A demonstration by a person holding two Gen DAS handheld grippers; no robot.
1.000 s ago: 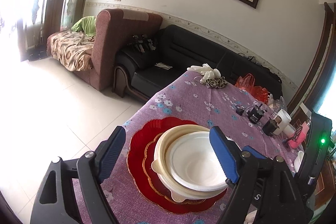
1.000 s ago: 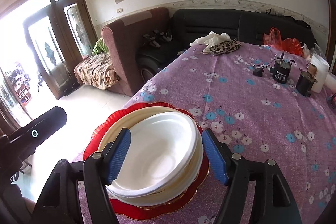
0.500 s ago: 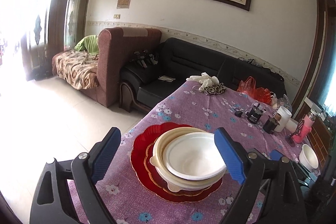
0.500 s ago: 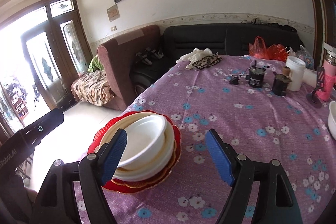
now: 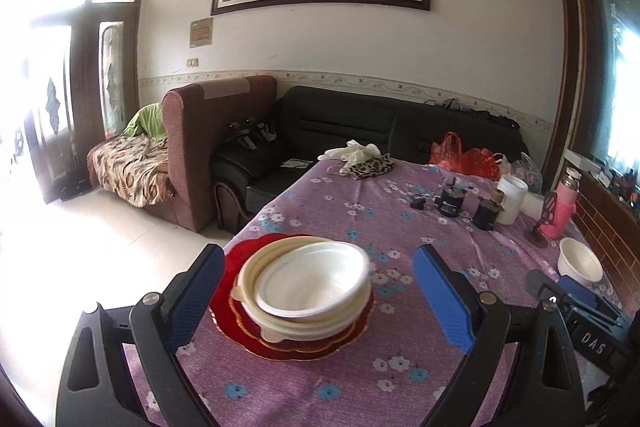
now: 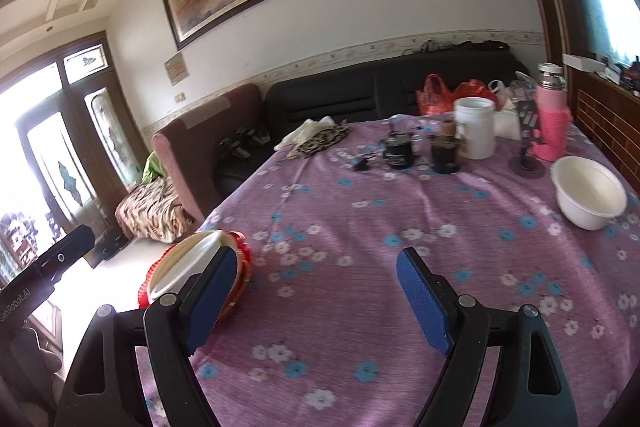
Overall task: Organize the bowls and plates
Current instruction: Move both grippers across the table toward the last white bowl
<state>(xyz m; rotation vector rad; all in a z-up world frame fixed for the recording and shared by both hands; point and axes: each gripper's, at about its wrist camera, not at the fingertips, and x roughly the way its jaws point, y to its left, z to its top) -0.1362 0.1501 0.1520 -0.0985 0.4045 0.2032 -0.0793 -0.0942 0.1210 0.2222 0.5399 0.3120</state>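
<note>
A stack (image 5: 304,291) of white bowl, cream dishes and red plate sits at lower centre on the table (image 5: 360,379). Both the left gripper (image 5: 316,299) and right gripper (image 6: 316,299) are opening, empty. One bowl (image 6: 588,193), far right, apparently remains unstacked.

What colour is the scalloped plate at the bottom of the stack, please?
Red, with a gold trim; the scalloped plate shows best in the left wrist view.

Left gripper (image 5: 316,301) jaws opening, empty; right gripper (image 6: 316,301) likewise.
</note>
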